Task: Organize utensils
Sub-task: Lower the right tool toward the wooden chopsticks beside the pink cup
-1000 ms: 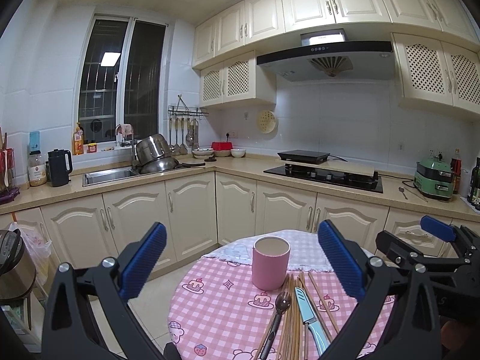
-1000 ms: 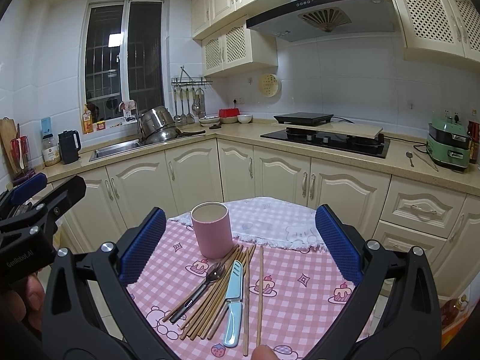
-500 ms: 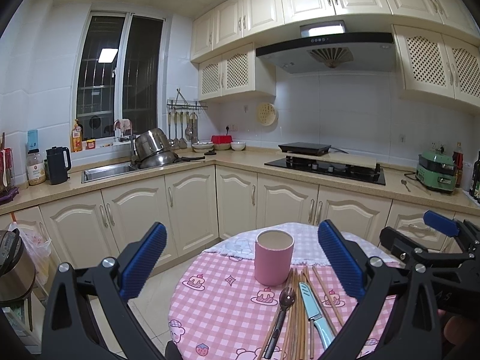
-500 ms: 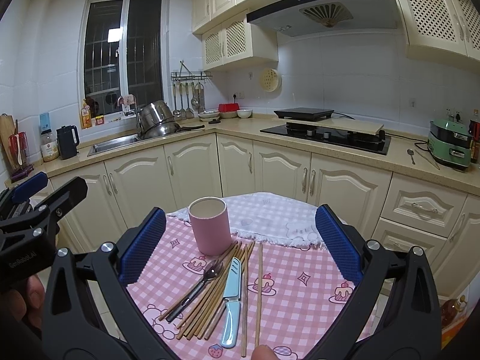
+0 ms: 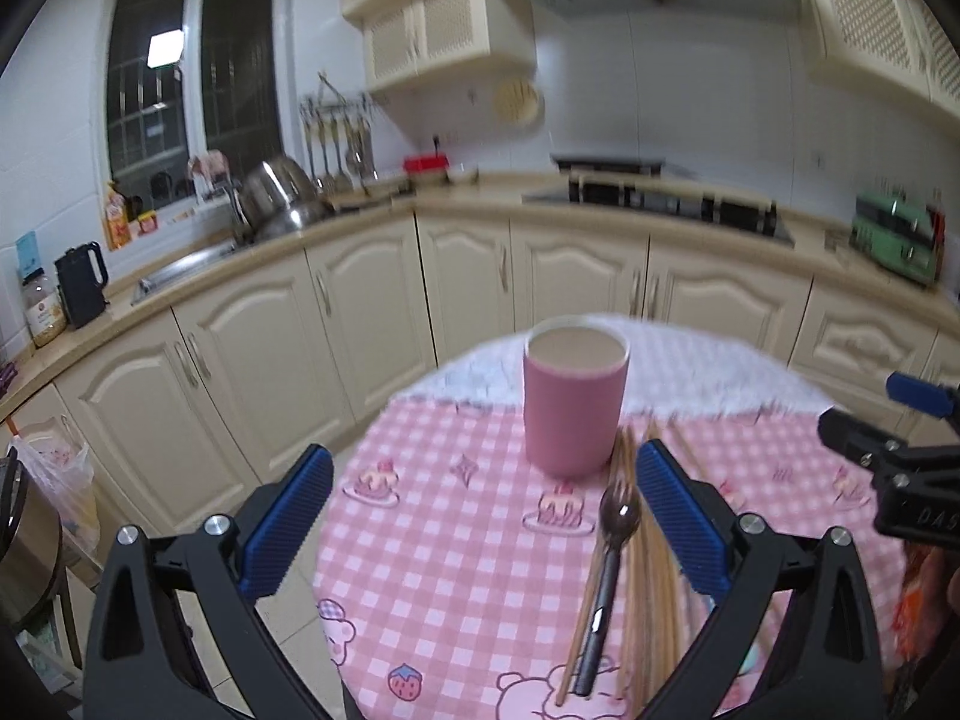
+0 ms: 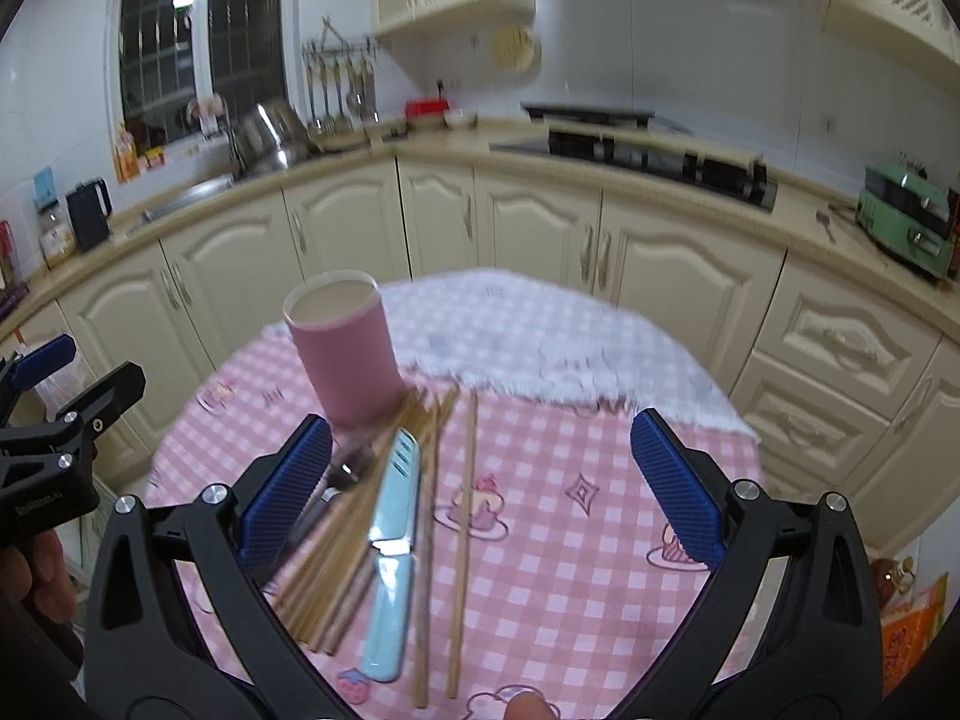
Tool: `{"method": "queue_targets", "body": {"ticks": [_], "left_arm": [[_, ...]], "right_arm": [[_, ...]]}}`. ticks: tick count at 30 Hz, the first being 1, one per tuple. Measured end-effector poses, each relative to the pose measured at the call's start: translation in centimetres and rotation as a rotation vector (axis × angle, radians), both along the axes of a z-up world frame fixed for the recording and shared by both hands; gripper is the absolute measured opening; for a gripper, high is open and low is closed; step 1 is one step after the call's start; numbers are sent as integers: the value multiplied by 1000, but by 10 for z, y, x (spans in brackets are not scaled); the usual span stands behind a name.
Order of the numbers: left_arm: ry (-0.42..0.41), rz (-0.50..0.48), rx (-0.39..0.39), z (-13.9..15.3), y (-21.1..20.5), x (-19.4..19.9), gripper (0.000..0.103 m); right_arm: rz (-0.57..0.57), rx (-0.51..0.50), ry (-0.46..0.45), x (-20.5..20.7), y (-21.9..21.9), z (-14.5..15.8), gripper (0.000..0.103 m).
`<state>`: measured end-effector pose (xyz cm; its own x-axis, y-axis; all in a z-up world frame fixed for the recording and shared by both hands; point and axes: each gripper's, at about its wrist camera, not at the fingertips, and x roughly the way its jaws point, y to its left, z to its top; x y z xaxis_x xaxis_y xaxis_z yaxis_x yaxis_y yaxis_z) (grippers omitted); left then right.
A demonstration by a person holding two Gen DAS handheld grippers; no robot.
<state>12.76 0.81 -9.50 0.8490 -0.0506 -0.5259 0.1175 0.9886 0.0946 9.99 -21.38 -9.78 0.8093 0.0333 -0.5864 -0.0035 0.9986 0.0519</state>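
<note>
A pink cup [image 5: 575,402] stands upright and empty on the round table with a pink checked cloth [image 5: 444,570]; it also shows in the right wrist view [image 6: 345,354]. In front of it lie a dark spoon [image 5: 606,570], a bundle of wooden chopsticks [image 6: 354,516], a light blue knife [image 6: 393,552] and one separate chopstick [image 6: 463,534]. My left gripper [image 5: 483,528] is open and empty above the table's left part. My right gripper [image 6: 480,486] is open and empty above the utensils.
Cream kitchen cabinets and a counter curve behind the table [image 6: 540,228], with a sink and pots [image 5: 270,204] at left, a hob [image 5: 654,198] in the middle and a green appliance [image 5: 894,234] at right. A bin with a bag [image 5: 42,516] stands left of the table.
Both grippers have moved forward and down toward the table, so cup and utensils appear larger and closer. The jaws stay open. Nothing on the table has moved.
</note>
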Motion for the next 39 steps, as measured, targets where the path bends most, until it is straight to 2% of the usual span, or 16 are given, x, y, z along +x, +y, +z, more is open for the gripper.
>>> {"method": "queue_targets", "body": {"ticks": [11, 18, 25, 30, 34, 37, 39], "left_arm": [[241, -63, 76, -82, -14, 70, 99], [353, -146, 112, -115, -27, 93, 99], [409, -210, 117, -126, -36, 103, 99], [427, -214, 124, -129, -42, 114, 99], [426, -210, 150, -129, -48, 122, 99], [429, -218, 161, -128, -54, 125, 97], [447, -232, 136, -127, -57, 131, 90]], "right_arm": [[9, -9, 198, 42, -7, -57, 97], [18, -12, 278, 65, -13, -78, 97], [37, -22, 331, 80, -17, -90, 97], [57, -15, 356, 86, -17, -96, 97], [65, -54, 387, 95, -14, -102, 97], [87, -43, 412, 102, -12, -105, 86], [102, -55, 414, 107, -7, -105, 79]]}}
